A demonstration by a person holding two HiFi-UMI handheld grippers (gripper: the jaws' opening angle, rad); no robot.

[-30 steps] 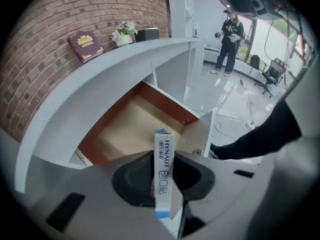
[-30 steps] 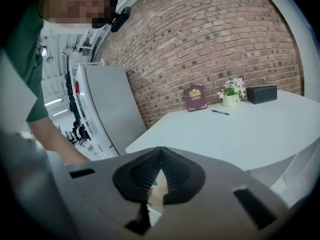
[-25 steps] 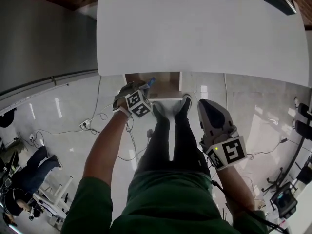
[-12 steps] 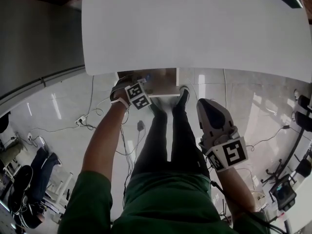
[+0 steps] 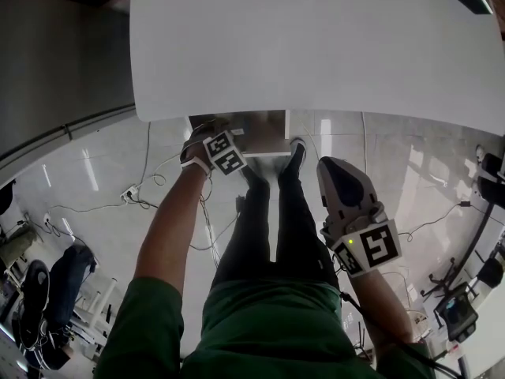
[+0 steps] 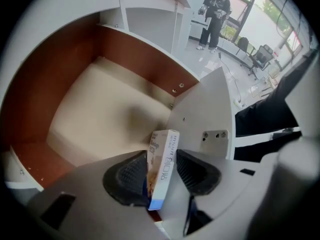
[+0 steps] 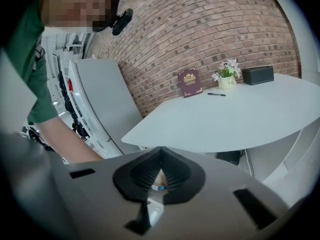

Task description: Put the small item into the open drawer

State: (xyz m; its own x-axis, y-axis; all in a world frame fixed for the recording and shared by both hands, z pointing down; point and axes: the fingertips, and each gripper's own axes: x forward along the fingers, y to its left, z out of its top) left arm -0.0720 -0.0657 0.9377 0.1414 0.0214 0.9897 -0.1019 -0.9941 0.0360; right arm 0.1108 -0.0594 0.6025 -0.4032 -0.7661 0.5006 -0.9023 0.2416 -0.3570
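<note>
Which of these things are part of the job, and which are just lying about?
Job: small white cardboard box, open brown-walled drawer with beige floor.
Lying about: maroon book, black pen, small potted flowers, black rectangular box, white table.

Box [image 6: 161, 164] over open drawer [image 6: 95, 114] beneath table [image 5: 316, 46]

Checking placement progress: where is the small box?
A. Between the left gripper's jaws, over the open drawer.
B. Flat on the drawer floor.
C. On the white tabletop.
A: the small box stands between the opening jaws of the left gripper, above the drawer floor.
</note>
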